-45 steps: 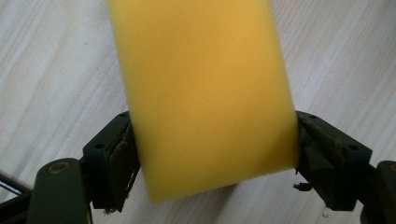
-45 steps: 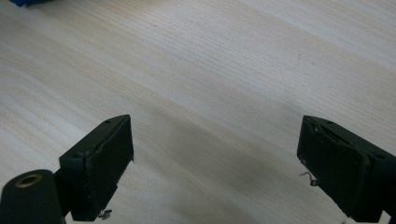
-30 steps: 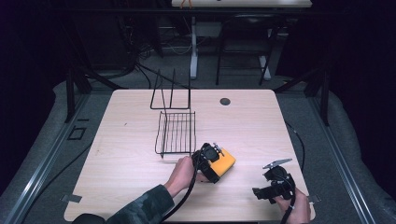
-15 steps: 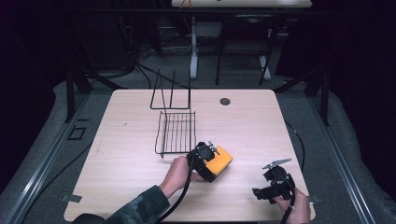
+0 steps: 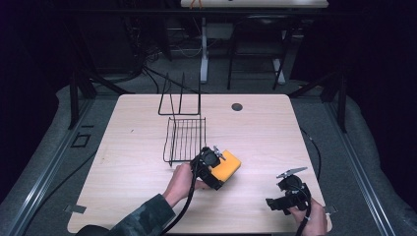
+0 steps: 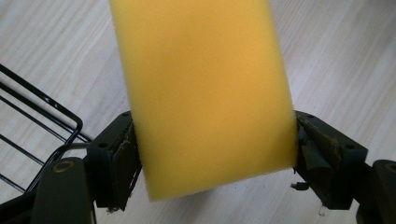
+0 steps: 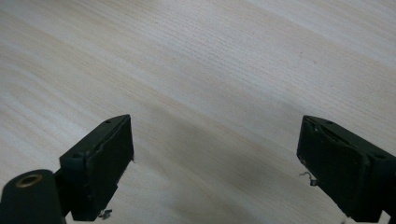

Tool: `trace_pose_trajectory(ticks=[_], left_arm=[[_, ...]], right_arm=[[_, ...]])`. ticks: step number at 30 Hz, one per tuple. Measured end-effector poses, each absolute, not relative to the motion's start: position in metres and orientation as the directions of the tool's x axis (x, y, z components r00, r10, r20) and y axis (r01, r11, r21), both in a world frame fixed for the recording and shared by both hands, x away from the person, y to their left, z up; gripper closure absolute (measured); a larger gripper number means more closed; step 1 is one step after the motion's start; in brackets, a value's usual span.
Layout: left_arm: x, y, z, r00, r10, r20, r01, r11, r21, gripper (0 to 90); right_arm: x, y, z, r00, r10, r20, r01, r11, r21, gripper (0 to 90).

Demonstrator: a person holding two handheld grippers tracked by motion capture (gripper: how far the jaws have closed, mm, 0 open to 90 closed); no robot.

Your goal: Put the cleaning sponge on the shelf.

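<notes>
Right gripper (image 5: 275, 203) sat nearest the person's edge of the tabletop (image 5: 133, 162), well apart from the wire rack (image 5: 187, 140), off to its right and nearer. Its jaws were released, standing wide with nothing between them; the right gripper view gave the gap over bare wood grain, which the high view was too small to settle. Left gripper (image 5: 222, 169) was just beside the rack's near right corner, left hand (image 5: 181, 181) behind it. Jaws clenched on the yellow sponge (image 5: 227, 166): the left gripper view had both pads pressed into the sponge's (image 6: 201, 93) sides near its lower end, foam rising away from the jaws, rack wires (image 6: 39, 126) at the left edge close by. High view showed the sponge sticking out past the gripper, right of the rack's near end, whether clear of the wood could not be told. Farther off, the rack's upright back frame (image 5: 179, 96) stood at its far end, and a dark round hole (image 5: 237, 106) lay right of that frame.
</notes>
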State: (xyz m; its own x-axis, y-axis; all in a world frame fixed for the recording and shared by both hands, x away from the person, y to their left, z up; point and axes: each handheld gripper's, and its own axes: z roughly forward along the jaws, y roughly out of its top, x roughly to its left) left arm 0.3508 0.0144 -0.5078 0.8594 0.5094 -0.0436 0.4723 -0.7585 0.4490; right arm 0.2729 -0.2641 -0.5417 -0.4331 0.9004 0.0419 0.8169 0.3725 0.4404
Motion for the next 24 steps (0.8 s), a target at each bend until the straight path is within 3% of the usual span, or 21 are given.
trace_pose_trajectory(ticks=[24], left_arm=[[0.353,0.059,-0.490,0.815,0.579,-0.039,0.515,-0.692,0.506,23.0]], right_arm=[[0.273,-0.263,-0.542,-0.437,0.898,0.045,0.822,0.379,0.426,10.4]])
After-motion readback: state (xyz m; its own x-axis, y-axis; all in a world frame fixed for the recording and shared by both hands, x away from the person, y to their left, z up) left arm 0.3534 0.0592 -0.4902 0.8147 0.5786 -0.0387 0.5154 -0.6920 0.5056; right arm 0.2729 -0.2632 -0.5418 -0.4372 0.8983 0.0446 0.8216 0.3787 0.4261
